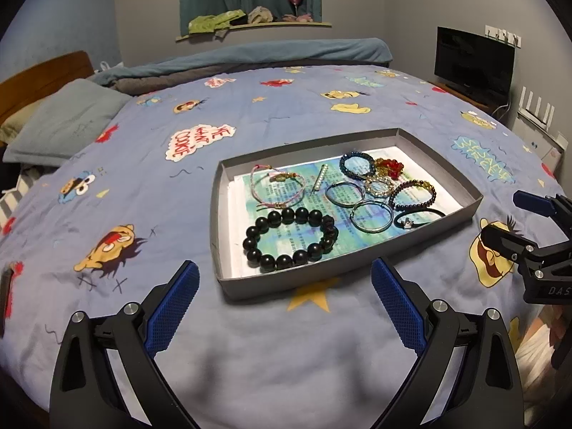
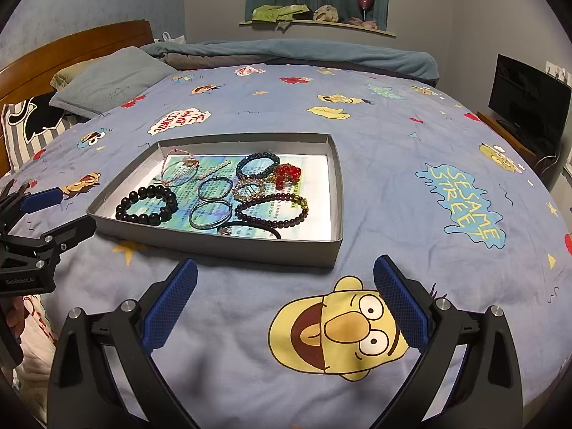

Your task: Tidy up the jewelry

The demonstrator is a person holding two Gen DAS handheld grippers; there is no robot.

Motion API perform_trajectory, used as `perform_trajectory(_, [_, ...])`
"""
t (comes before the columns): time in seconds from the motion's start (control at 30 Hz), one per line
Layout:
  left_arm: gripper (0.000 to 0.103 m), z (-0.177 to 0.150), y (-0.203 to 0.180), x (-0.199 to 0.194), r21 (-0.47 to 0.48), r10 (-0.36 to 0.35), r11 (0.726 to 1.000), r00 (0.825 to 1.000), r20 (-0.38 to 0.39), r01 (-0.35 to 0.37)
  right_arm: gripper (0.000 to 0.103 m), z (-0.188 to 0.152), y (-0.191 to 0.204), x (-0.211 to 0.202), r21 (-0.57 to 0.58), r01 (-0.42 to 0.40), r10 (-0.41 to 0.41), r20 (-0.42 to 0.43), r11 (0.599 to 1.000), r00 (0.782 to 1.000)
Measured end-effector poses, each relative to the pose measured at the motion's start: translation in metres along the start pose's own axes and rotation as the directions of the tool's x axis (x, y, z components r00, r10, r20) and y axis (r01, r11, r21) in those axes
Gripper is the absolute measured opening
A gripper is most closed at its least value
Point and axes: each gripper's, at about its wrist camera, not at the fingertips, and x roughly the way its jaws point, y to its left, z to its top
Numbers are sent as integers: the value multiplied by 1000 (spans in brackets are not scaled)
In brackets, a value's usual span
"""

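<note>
Jewelry all in the tray, both grippers empty

Left view: left gripper [image 1: 286, 293] spread wide before the tray [image 1: 375, 255]; black bead bracelet [image 1: 290, 238] nearest.
Right view: right gripper [image 2: 286, 291] likewise spread over the bedspread [image 2: 393, 178]; sorting could be starting or finished.

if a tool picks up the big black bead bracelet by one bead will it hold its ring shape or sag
The big black round-bead bracelet would probably sag into a drooping loop, since it is separate beads, likely strung. The glossy beads may slip between the pads. It looks heavier than the thin silver wire hoops beside it.

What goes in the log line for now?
left gripper open | right gripper open | black bead bracelet in tray | nothing held
</note>
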Motion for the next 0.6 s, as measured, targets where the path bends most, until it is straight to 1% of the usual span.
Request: perform_trajectory(0.6, [96, 0, 0, 1, -1, -6, 1000, 1000, -3, 6, 98, 0, 0, 0, -1, 0, 0, -1, 1000, 1000])
